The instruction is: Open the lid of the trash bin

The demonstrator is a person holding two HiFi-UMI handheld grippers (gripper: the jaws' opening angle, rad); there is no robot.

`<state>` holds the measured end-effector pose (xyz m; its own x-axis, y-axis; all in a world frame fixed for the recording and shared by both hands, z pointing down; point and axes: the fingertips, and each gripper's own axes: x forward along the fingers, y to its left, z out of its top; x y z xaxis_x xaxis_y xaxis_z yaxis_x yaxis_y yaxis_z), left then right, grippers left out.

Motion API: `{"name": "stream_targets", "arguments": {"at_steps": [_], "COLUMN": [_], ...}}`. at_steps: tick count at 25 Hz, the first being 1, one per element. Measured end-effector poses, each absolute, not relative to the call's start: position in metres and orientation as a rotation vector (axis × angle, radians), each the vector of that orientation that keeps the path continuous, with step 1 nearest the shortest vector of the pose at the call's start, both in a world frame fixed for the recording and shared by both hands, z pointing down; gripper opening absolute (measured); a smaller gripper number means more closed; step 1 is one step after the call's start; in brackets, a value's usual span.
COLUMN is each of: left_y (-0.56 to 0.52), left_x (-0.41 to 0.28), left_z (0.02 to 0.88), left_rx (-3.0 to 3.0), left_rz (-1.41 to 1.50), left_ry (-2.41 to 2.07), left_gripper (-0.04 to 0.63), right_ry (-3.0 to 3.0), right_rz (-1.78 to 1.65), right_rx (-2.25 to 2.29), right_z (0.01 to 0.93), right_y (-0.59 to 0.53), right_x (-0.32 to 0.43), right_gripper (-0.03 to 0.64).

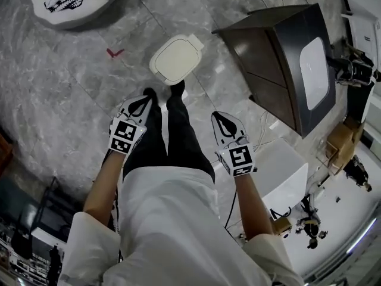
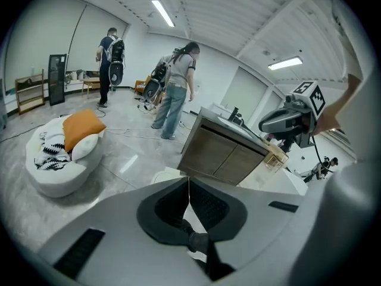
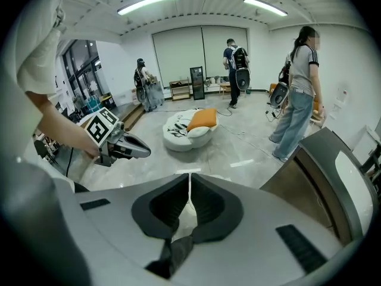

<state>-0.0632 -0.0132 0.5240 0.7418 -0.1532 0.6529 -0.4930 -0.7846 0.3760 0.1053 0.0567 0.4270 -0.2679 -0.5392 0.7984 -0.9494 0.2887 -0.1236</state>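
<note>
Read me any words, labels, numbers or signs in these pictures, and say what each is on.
No readable words, brands or numbers anywhere.
On the left tongs and right tongs: the cubes show black-and-white square marker patterns, not letters.
On the floor: a small red tick-like mark, not text.
On the trash bin lid: nothing printed.

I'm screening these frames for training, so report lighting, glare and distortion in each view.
Head view: strong fisheye bends the floor; light is even, the bin sharp. Left gripper view: black round vignette, ceiling lamp blown out, a glare streak on the floor, left claw in focus. Right gripper view: same vignette, bright lamps, right claw sharp.
</note>
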Motion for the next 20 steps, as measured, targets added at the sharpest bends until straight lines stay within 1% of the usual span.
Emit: {"name": "stream_targets", "arguments": {"at_steps": [6,20], "left_y": [-0.022,0.003], "left_x": [-0.047,-0.031], "left_z": [0.566,0.699], "left_rx": [2.392,2.313], "left_rz": [0.884,1.074], "left_ry": [-0.497,-0.480], "left_gripper": [0.018,0.018], "right_ry": [-1.933,-1.904], "right_rz": [0.863,0.977], "right_rx": [1.282,1.183], "right_z": [0.478,0.576], "right_y": [0.053,0.054], "right_x": [0.103,0.125], "right_gripper": [0.032,0.034]}}
